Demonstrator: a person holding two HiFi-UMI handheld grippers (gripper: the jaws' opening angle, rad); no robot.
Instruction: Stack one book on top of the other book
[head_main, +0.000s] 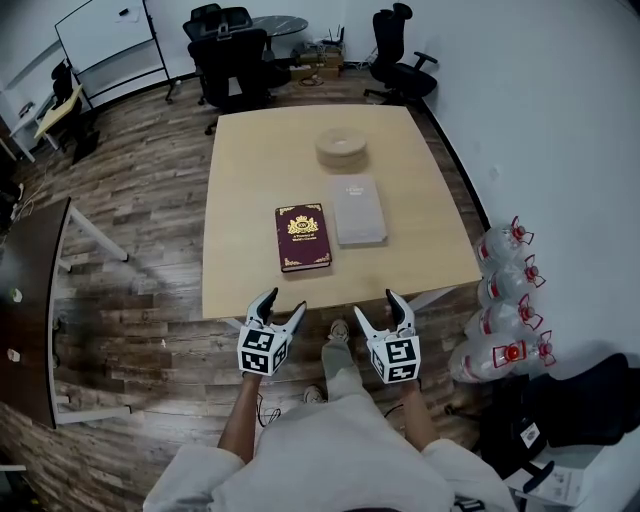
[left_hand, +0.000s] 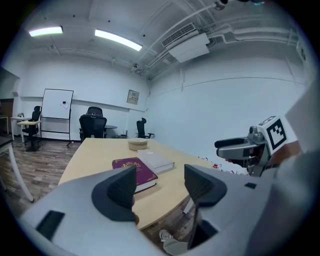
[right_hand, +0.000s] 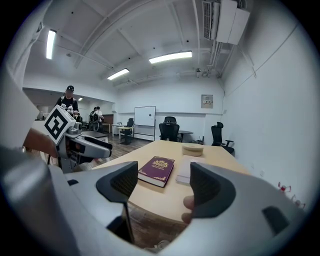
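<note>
Wood-plank flooring runs under a pale square table in an office room. Black office chairs and a whiteboard stand beyond its far edge, a dark table stands off to my left, and a cluster of big water bottles sits against the white wall on my right. Two closed books lie flat on the pale table, side by side and neither on top of the other. The dark red book, with a gold crest on its cover, is the nearer one and lies to the left. The grey book lies just beside it on the right, set a little farther back; I cannot tell whether their long edges touch. Behind the grey book sits a round tan box, apart from both. I hold my left claw and my right claw next to each other off the near edge of the table, above the floor, both aimed toward the books and tipped slightly down. Each claw is released: its jaws stand apart with nothing between them, and both are well short of the books. From the right claw's own view the red book shows in the gap between the jaws, and people stand far off in the room beyond.
</note>
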